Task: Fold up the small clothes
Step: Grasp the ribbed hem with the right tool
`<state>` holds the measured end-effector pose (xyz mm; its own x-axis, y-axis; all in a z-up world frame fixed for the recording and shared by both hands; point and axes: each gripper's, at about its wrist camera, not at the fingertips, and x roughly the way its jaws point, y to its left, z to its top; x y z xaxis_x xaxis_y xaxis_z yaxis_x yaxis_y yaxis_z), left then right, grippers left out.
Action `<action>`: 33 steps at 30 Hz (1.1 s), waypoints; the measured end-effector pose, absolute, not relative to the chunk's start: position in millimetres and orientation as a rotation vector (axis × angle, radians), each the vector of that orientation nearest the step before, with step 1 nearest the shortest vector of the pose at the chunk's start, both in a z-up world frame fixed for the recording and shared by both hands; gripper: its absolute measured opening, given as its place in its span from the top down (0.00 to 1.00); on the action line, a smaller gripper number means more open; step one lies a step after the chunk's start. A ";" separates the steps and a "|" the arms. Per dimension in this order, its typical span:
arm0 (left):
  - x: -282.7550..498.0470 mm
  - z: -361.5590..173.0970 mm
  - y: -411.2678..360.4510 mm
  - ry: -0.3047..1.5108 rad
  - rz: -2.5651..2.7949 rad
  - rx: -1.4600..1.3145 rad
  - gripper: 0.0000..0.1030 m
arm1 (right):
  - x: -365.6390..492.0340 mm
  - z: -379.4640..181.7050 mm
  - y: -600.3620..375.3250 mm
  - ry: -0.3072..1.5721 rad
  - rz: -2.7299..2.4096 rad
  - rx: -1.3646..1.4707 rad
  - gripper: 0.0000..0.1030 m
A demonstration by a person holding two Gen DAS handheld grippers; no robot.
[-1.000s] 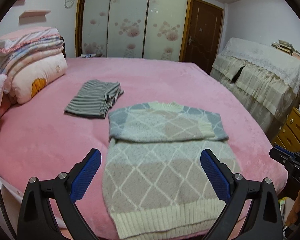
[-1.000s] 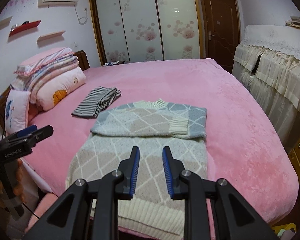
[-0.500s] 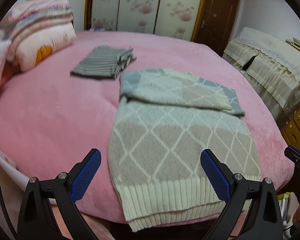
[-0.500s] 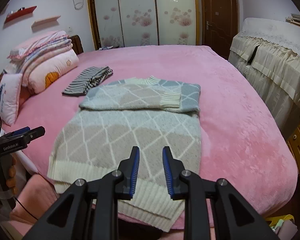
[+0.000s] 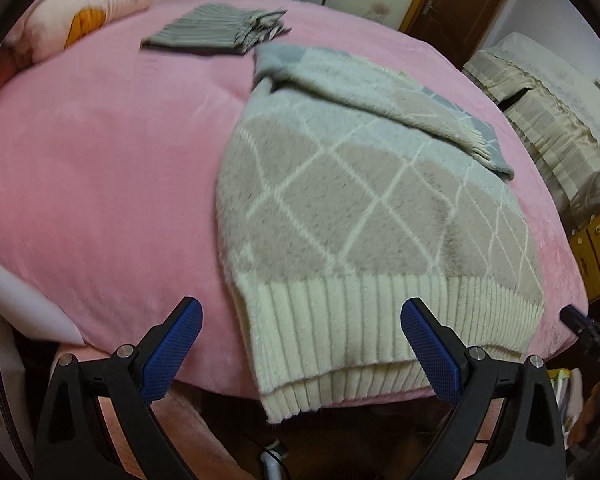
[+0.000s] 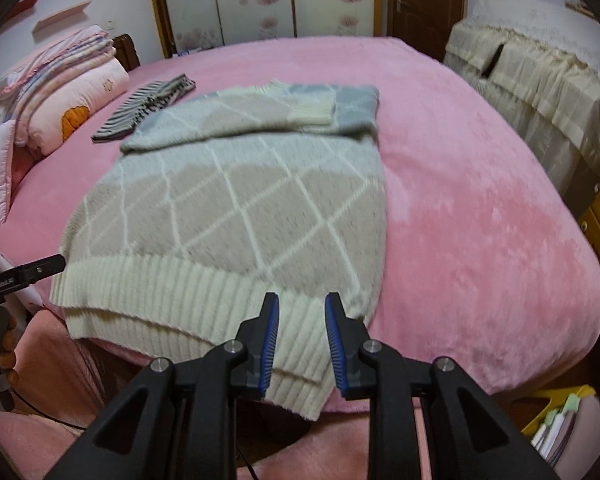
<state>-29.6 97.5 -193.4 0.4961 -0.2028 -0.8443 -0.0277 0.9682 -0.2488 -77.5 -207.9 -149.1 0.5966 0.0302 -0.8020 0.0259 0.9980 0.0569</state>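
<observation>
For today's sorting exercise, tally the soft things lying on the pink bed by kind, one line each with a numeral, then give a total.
Diamond-pattern sweaters: 1
Folded striped garments: 1
Pillows and folded quilts stacked at the headboard: at least 3; the pile's edges are cut off
Total: at least 5
</observation>
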 end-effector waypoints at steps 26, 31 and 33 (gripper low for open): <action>-28.4 -257.6 120.5 1.180 -0.246 -0.512 0.18 | -69.0 -216.3 -254.1 1.117 0.054 0.366 0.56; -29.5 -260.5 123.2 1.179 -0.276 -0.560 0.20 | -66.1 -218.7 -251.8 1.120 0.065 0.387 0.56; -30.5 -263.9 126.1 1.180 -0.284 -0.584 0.20 | -65.0 -220.1 -253.4 1.122 0.069 0.411 0.56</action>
